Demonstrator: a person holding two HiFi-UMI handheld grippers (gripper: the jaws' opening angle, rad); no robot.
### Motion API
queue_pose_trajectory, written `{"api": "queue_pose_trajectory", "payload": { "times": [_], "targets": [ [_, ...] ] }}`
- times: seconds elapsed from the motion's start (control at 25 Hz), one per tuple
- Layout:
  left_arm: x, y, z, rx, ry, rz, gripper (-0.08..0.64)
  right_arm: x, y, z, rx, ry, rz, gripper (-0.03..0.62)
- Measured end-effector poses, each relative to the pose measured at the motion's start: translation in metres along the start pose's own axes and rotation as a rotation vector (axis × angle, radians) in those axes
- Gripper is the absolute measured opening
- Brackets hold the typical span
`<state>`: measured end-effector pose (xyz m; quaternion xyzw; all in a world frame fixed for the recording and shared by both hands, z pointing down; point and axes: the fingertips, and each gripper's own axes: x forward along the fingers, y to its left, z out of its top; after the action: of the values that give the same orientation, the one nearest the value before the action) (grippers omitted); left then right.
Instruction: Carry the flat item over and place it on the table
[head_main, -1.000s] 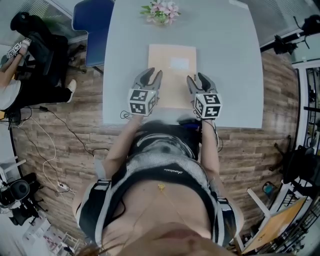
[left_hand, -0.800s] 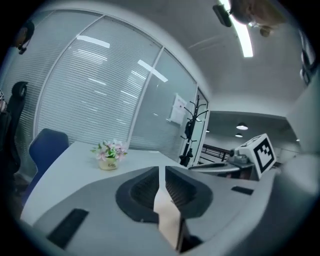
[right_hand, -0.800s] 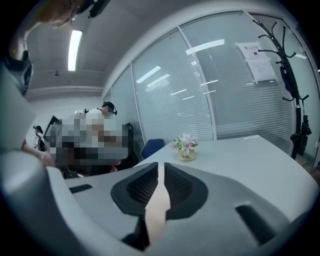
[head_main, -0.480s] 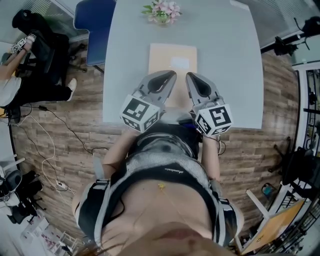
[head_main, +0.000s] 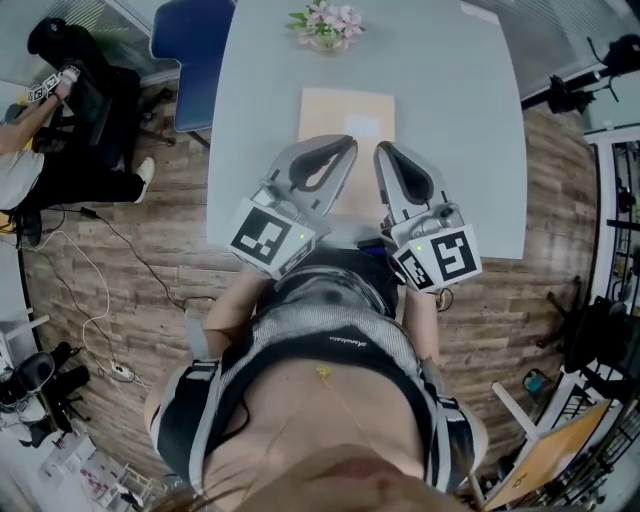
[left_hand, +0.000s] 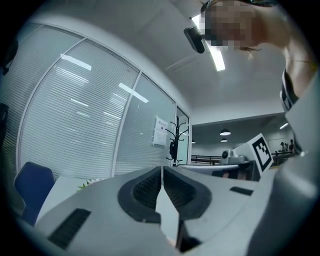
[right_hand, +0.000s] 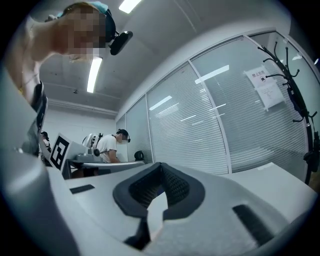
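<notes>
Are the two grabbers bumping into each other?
Apart. In the head view a strip of the tan flat item shows between the left gripper and the right gripper, both shut.

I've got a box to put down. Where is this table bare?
The widest bare patch lies between the envelope and the right edge of the table. A narrower strip runs between the envelope and the left edge. The middle is crowded: flowers at the far edge, then the envelope, then the left tool and right tool over the near edge.
</notes>
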<state>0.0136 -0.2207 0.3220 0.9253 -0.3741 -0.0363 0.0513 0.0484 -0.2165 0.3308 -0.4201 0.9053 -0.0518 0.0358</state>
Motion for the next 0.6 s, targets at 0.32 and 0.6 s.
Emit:
{"api": "queue_pose_trajectory", "payload": {
  "times": [0.32, 0.6],
  "targets": [
    [-0.0030, -0.0043, 0.0002, -0.004, 0.004, -0.005, 0.017, -0.0041, 0.0073, 0.0061, -0.022, 0.002, 0.000, 0.006],
    [-0.0051, -0.0099, 0.0030, -0.030, -0.003, -0.014, 0.017, -0.0047, 0.0108, 0.0056, 0.007, -0.001, 0.015, 0.008]
  ]
}}
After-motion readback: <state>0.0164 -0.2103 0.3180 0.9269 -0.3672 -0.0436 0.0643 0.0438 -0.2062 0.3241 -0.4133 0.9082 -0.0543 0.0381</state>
